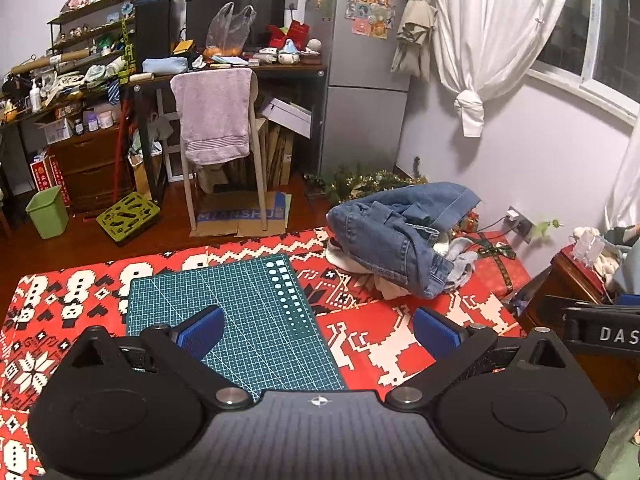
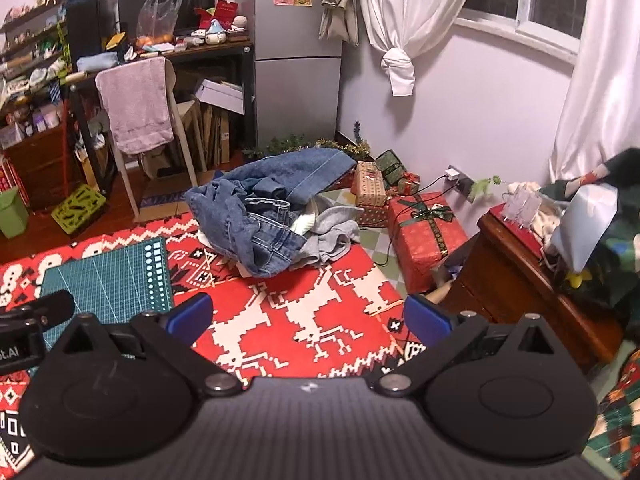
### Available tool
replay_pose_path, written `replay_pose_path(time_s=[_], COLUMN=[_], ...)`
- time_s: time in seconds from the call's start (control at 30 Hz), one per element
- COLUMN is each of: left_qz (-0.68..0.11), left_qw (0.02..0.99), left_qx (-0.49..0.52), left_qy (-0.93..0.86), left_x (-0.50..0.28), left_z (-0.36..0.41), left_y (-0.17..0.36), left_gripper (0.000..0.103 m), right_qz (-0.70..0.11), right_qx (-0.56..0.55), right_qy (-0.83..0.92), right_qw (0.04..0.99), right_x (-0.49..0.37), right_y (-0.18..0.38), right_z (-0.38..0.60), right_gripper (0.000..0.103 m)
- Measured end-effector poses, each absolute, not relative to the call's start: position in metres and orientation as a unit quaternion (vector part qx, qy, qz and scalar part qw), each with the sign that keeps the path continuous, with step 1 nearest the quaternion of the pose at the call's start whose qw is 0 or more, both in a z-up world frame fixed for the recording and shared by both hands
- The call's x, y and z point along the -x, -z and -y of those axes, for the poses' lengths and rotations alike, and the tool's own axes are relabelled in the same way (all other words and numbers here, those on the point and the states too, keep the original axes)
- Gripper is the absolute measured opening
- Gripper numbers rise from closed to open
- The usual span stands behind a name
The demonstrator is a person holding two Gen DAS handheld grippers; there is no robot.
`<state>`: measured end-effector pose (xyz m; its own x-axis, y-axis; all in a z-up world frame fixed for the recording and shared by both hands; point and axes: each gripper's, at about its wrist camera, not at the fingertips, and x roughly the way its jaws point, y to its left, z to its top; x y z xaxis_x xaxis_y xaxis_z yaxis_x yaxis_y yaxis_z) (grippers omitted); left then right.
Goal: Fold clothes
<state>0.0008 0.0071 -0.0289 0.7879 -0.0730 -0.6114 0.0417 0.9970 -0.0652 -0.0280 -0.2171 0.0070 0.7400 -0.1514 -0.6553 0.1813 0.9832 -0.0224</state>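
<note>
Clothes lie in a heap at the far right corner of the tabletop: blue jeans (image 1: pixel 396 236) rumpled on top, a grey garment (image 2: pixel 332 240) beneath them on the right, and a bit of white cloth (image 1: pixel 340 256) showing under the pile. The tabletop is covered with a red and white patterned cloth (image 2: pixel 304 320), and a green cutting mat (image 1: pixel 240 312) lies flat on it toward the left. The left gripper (image 1: pixel 318 330) hovers above the mat's right edge, its blue-padded fingers spread apart and holding nothing. The right gripper (image 2: pixel 306 318) hovers over the bare patterned cloth near the pile, fingers likewise spread and unladen.
</note>
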Motion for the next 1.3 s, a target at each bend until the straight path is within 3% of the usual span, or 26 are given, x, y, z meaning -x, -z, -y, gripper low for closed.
replay_pose_path(time_s=[0.3,0.77,1.3], left_qz=[-0.33,-0.332,-0.321], left_qw=[0.944,0.943,0.934], left_qx=[0.022,0.013,0.154], left_qy=[0.019,0.005,0.006], left_x=[-0.003,-0.013,-0.04], left_z=[-0.011,-0.018,-0.061], left_y=[0.055,0.087,0.111], left_gripper=[0.102,0.102,0.101], right_qz=[-0.325,-0.308,-0.302], right_qx=[-0.042,0.069,0.038], right_qy=[0.095,0.052,-0.051], right_qw=[0.94,0.947,0.951], right_x=[0.026,-0.003,-0.084], right_y=[0.031,0.08,0.113], right_z=[0.227,0.198,0.199], right_gripper=[0.103,0.103,0.103])
